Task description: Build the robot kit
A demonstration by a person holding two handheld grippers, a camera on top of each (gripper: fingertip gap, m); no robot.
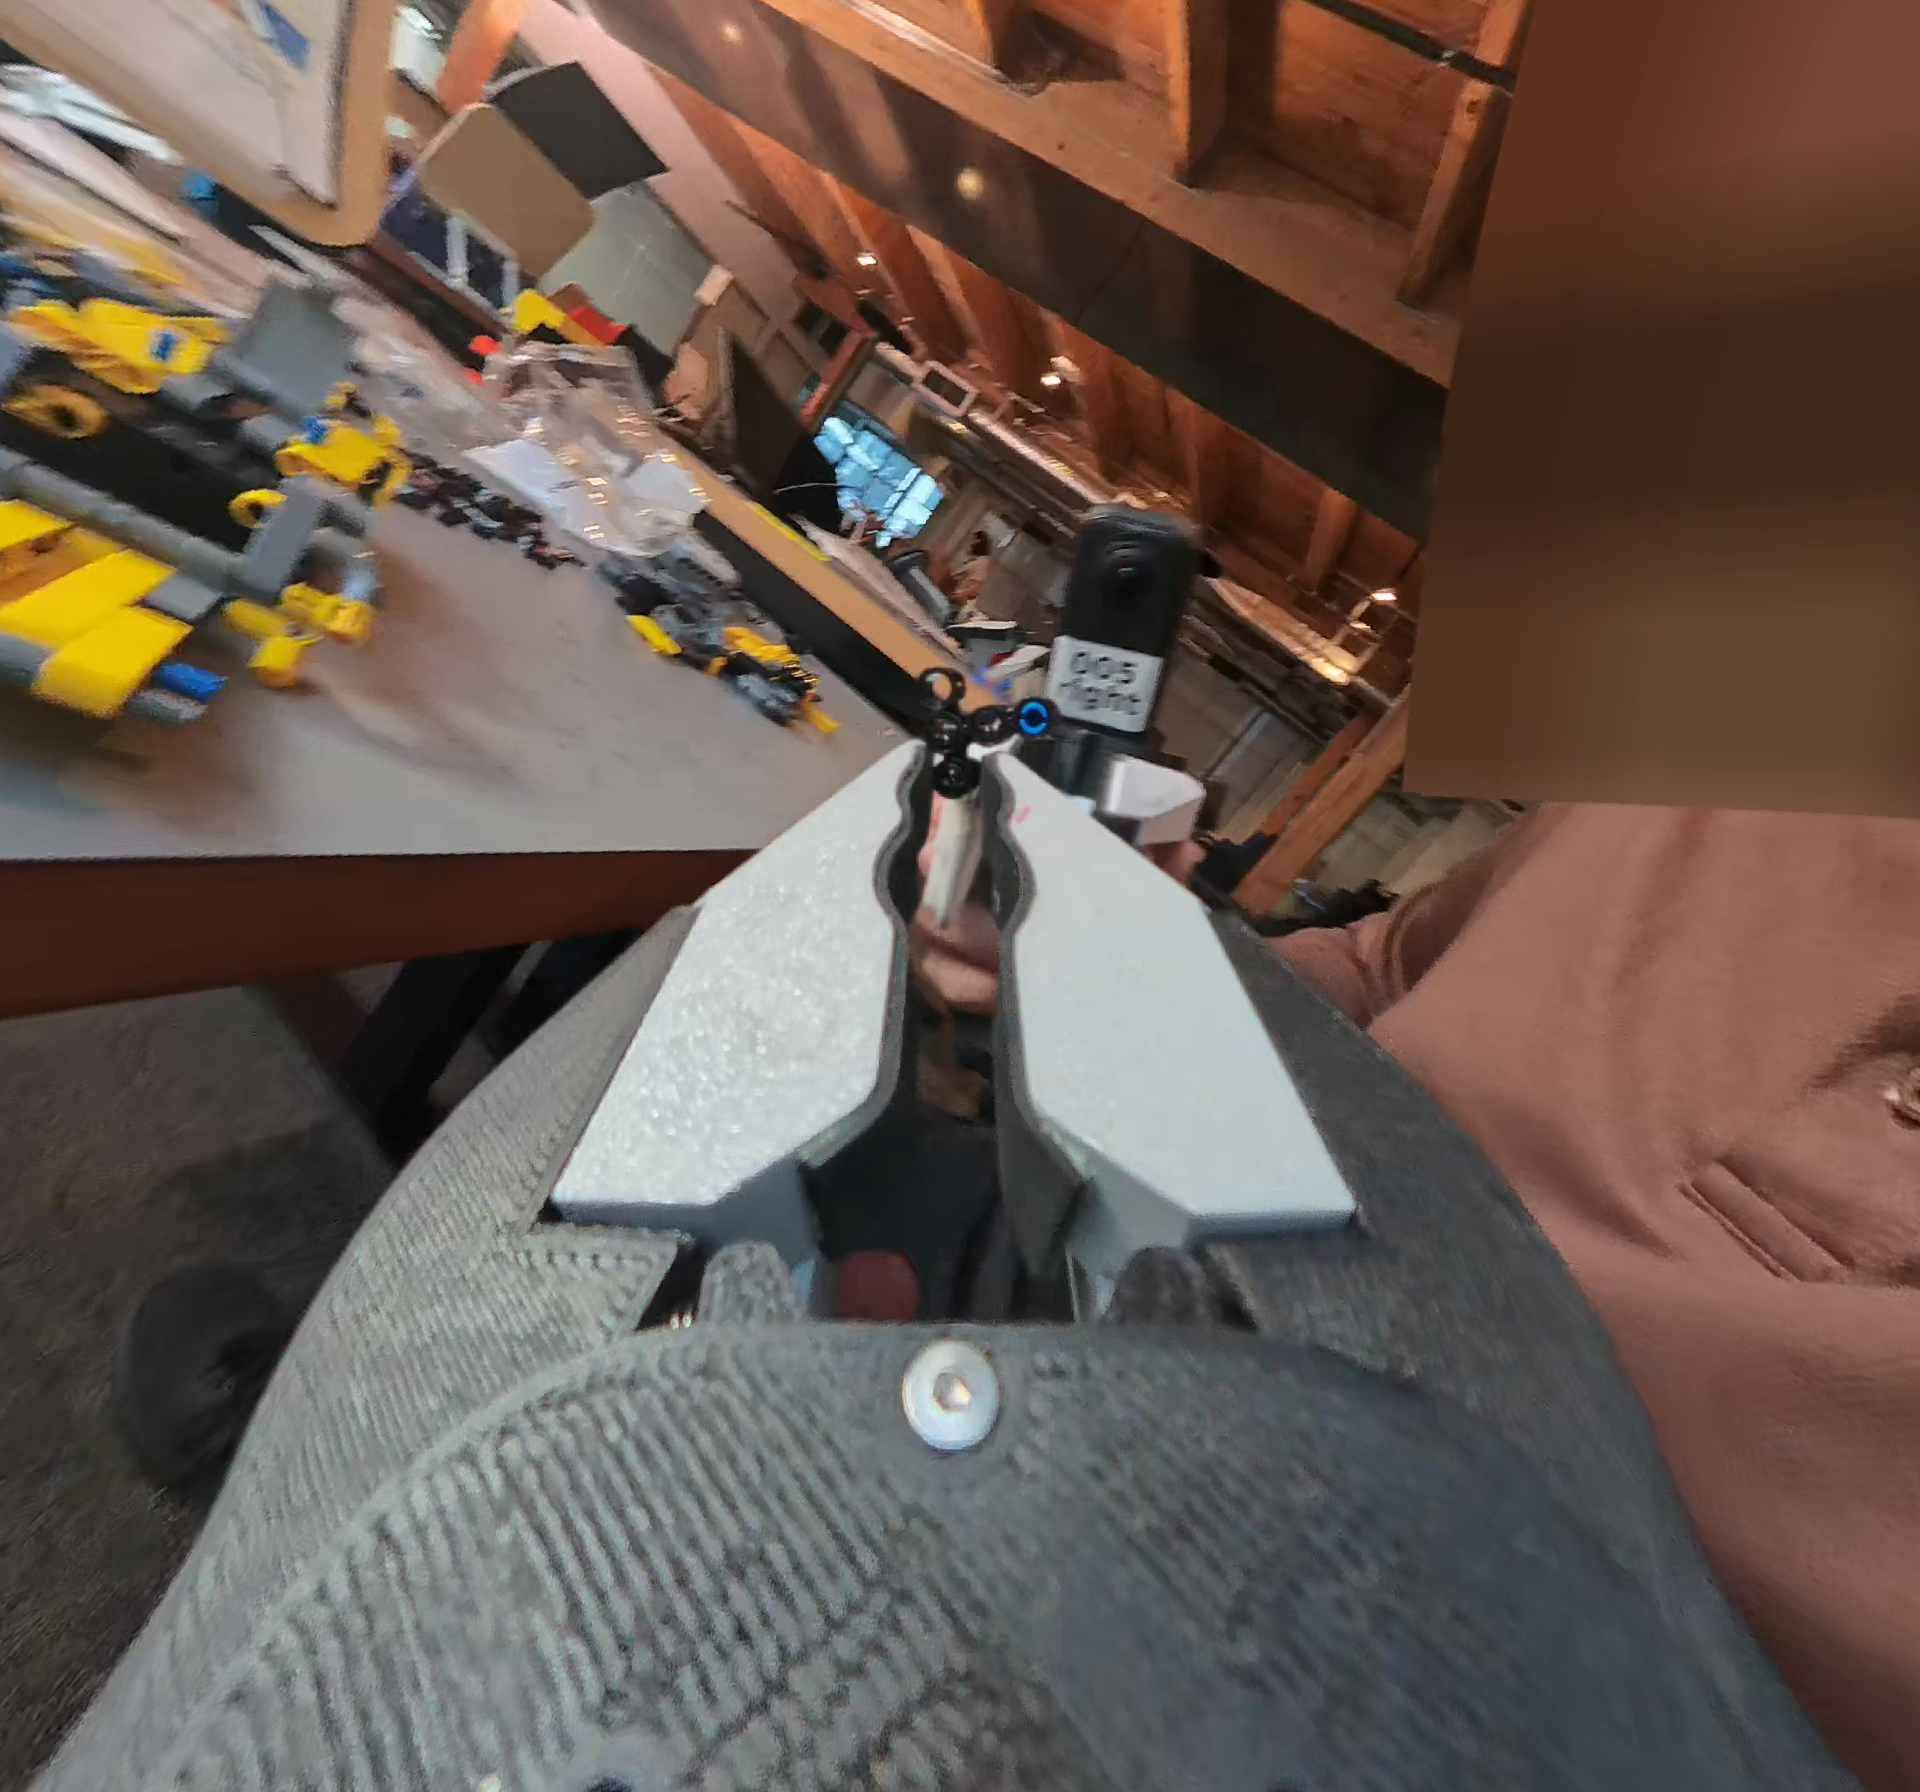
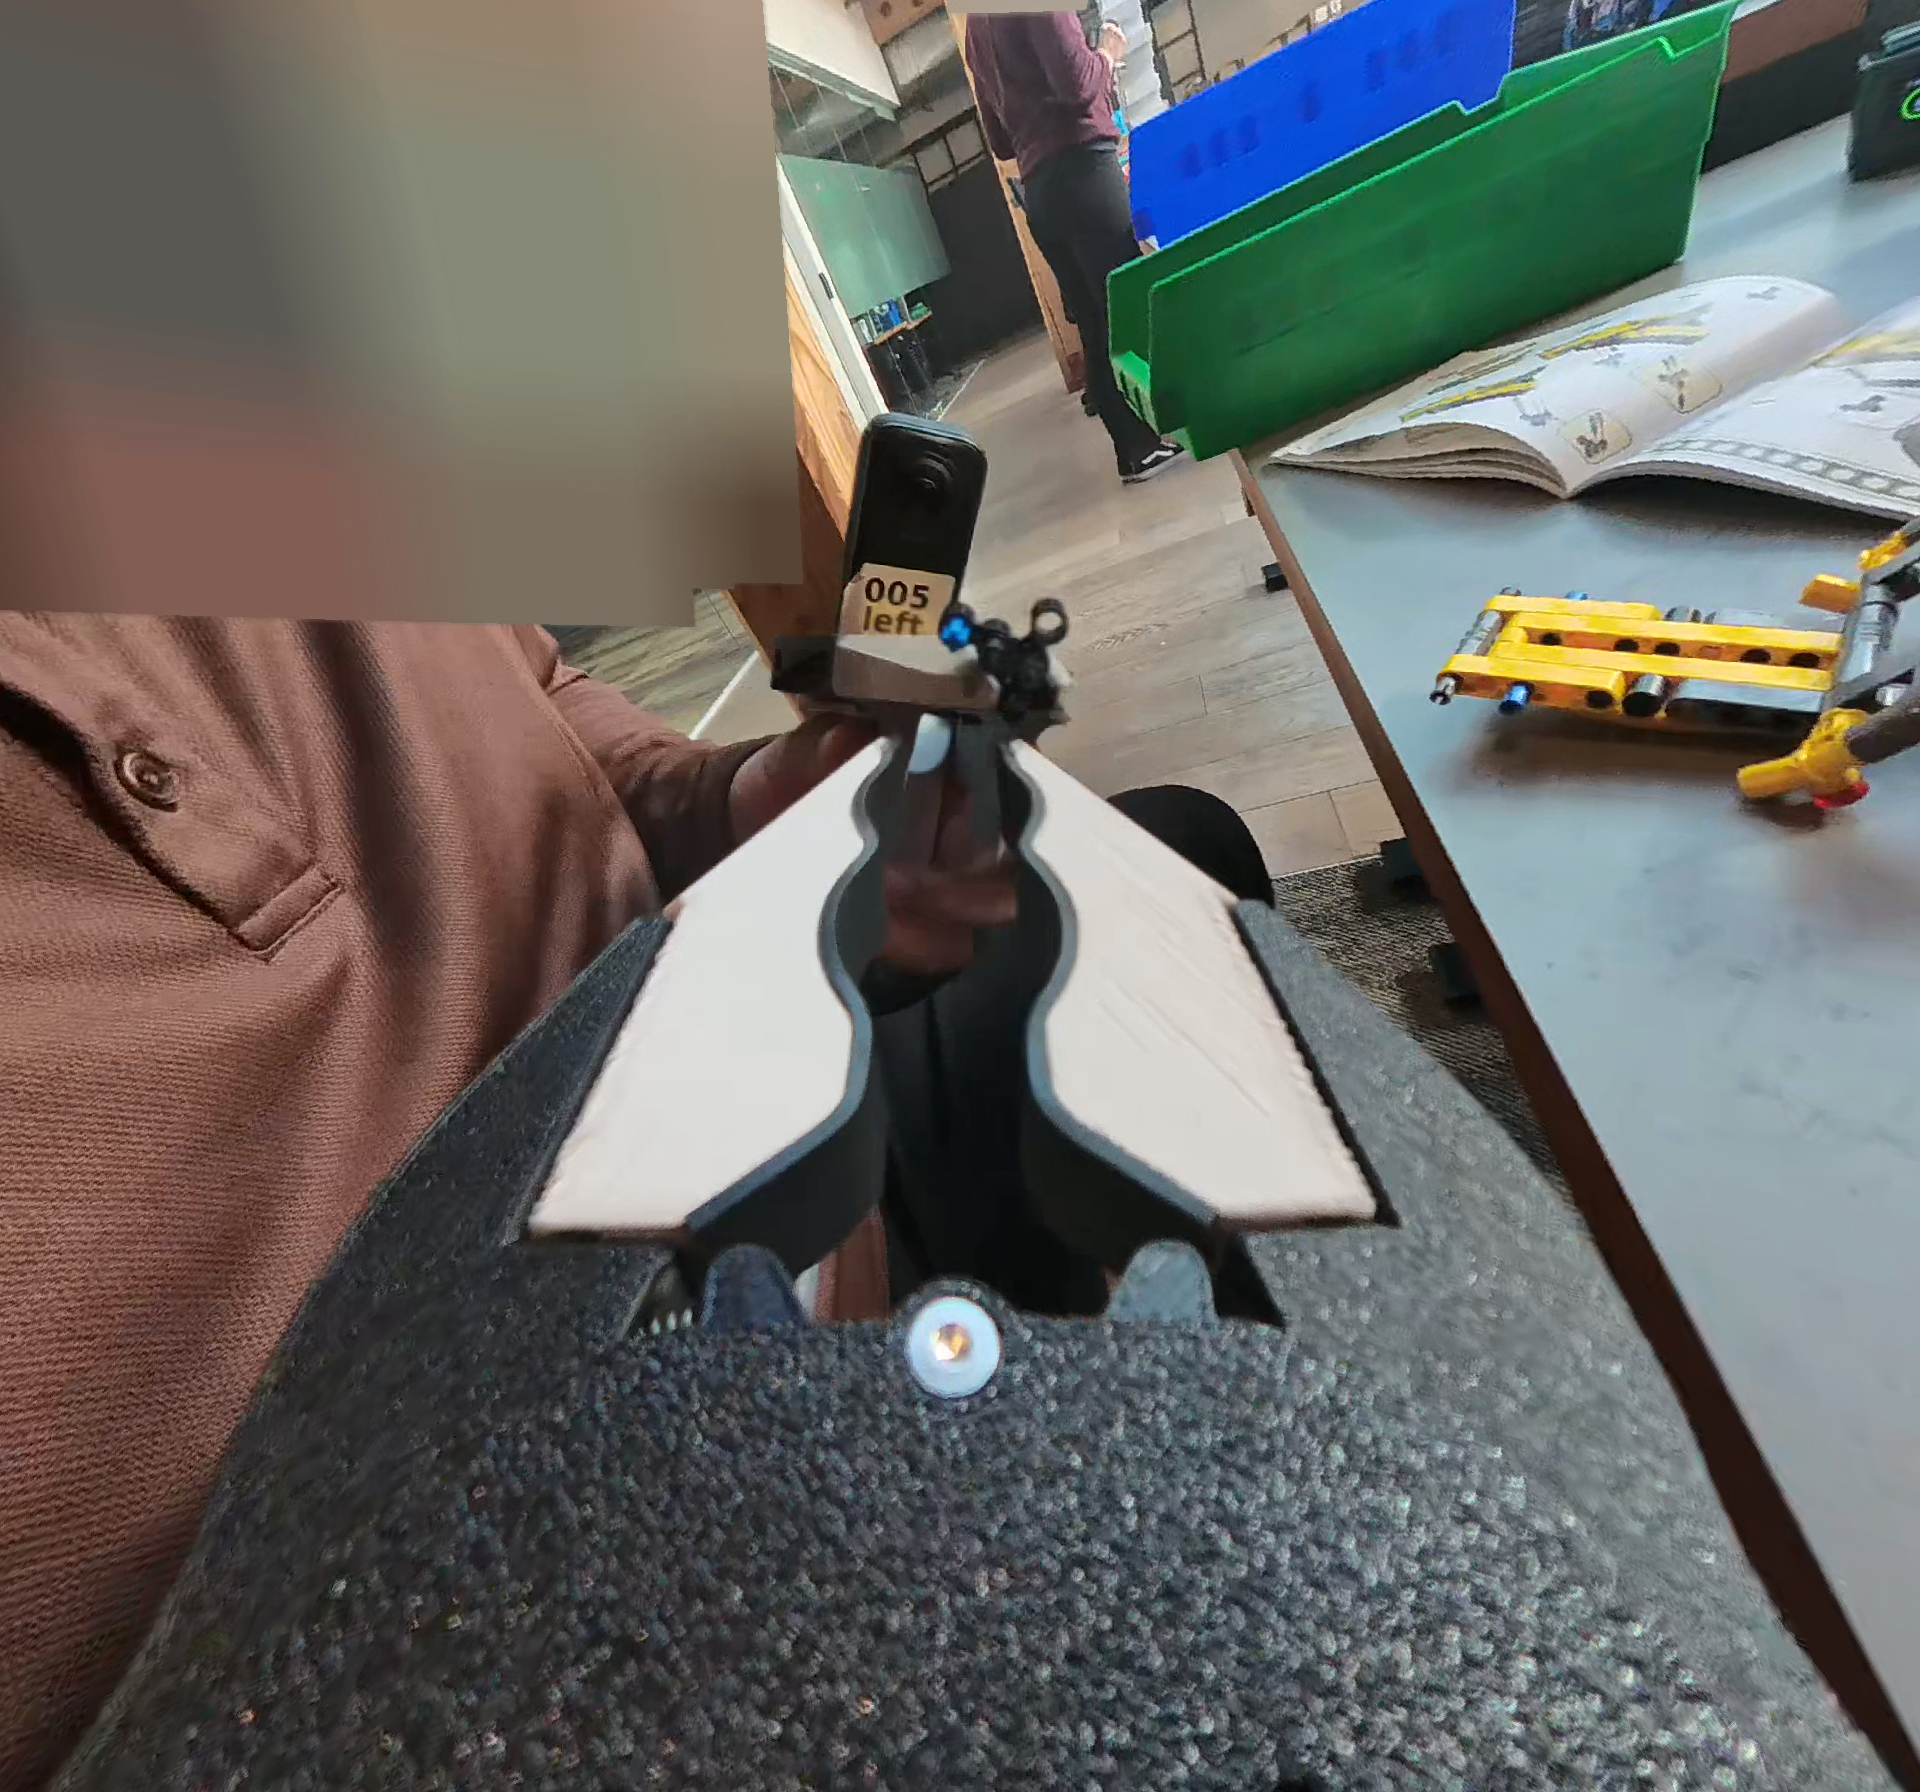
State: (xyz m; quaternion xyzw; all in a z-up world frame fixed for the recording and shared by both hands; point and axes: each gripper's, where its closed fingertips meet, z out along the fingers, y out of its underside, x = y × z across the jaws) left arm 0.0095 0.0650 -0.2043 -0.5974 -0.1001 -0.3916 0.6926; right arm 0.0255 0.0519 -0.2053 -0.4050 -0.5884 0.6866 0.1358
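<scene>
My left gripper (image 1: 952, 768) is shut on a small black connector piece (image 1: 951, 729) with a blue pin (image 1: 1032, 716) and holds it in the air off the table's near edge. My right gripper (image 2: 951, 750) faces it tip to tip; its jaws stand a narrow gap apart with nothing seen between them. In the right wrist view the black piece (image 2: 1018, 656) and blue pin (image 2: 956, 628) sit just above my right fingertips. The right gripper's body (image 1: 1127, 599) shows behind the piece in the left wrist view. The left gripper's body (image 2: 914, 506) shows likewise in the right wrist view.
A grey table (image 1: 499, 703) carries a yellow and grey brick build (image 1: 114, 599), clear bags (image 1: 582, 433) and loose pieces (image 1: 748, 651). In the right wrist view the table (image 2: 1662, 1015) bears a yellow beam assembly (image 2: 1642, 662), an open booklet (image 2: 1610, 392), a green bin (image 2: 1403, 288) and a blue bin (image 2: 1320, 101). A person (image 2: 1060, 184) stands behind. Only a small space, under 4 cm, lies between the two pairs of fingers.
</scene>
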